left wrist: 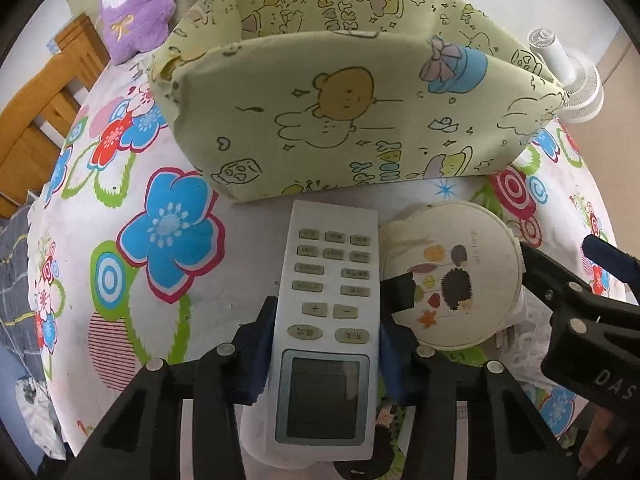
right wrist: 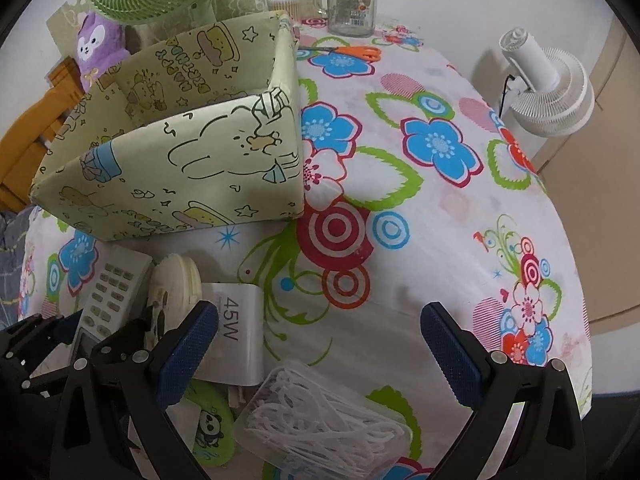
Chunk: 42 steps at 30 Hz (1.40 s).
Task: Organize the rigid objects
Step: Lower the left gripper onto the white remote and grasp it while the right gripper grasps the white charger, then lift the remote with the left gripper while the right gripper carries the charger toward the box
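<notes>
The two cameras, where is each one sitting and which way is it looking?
Left wrist: sits on the left gripper, looking steeply down along its fingers at the remote they clamp; the right gripper shows at the right edge.
Right wrist: sits on the right gripper, jaws open, looking down at the flowered tablecloth and floss-pick box; the left gripper shows lower left.
Shared: remote, round hedgehog case, cartoon box, purple plush, white fan.
</notes>
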Each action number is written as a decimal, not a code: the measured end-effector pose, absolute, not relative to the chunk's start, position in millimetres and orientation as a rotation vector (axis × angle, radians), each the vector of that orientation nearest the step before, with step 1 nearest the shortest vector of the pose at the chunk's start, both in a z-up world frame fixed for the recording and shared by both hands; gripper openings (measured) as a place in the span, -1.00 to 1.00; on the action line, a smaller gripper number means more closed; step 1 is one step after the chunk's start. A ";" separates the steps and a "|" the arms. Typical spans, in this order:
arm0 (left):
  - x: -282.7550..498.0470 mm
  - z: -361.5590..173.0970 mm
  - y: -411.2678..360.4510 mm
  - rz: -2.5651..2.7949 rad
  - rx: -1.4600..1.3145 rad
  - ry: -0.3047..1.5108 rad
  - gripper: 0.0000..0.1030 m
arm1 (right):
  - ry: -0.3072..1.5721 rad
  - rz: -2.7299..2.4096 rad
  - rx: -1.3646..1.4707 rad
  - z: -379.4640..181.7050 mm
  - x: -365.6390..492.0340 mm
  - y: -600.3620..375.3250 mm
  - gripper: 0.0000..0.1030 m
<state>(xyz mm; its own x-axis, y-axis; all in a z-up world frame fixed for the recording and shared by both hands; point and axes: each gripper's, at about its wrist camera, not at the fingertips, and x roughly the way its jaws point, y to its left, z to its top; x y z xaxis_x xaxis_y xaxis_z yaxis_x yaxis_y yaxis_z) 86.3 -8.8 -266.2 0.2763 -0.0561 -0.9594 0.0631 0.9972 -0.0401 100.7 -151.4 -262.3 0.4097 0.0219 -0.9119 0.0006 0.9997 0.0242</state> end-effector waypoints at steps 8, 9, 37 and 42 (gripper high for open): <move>87.4 -255.5 10.0 -0.068 -0.017 1.282 -0.11 | 1.171 0.032 0.019 -268.9 105.1 -140.2 0.99; 86.2 -253.3 9.7 -0.067 -0.010 1.280 -0.12 | 1.170 0.033 0.022 -269.2 105.9 -138.3 0.99; 91.4 -247.8 37.3 -0.087 -0.061 1.252 -0.12 | 1.200 0.061 -0.002 -273.5 103.3 -100.9 -0.02; 88.4 -237.3 38.2 -0.079 -0.076 1.231 -0.12 | 1.177 0.062 -0.005 -262.3 108.0 -109.8 -0.02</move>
